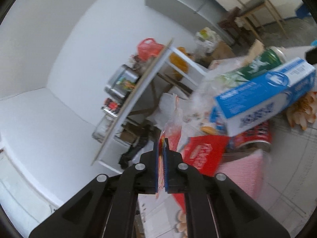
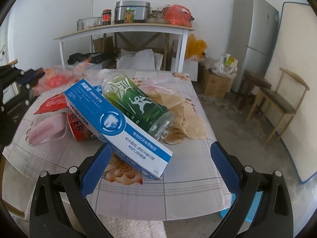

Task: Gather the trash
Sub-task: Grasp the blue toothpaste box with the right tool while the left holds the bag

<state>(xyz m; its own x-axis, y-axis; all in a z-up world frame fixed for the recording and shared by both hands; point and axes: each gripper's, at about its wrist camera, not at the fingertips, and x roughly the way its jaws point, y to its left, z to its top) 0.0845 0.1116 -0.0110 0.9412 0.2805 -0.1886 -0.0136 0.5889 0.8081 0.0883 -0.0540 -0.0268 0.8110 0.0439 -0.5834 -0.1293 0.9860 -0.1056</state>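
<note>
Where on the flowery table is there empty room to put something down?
The tablecloth is bare along the near edge, in front of the blue toothpaste box, and along the right side beyond the brown paper. The middle and left are crowded: green bottle, red can, pink cloth, red wrapper.

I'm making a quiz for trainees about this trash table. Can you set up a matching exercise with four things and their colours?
Things:
1. toothpaste box
2. drink bottle
3. mesh cloth
4. crumpled paper

Colours:
A. tan
B. green
C. pink
D. blue and white

Pairs: 1-D, 2-B, 3-C, 4-A
</note>
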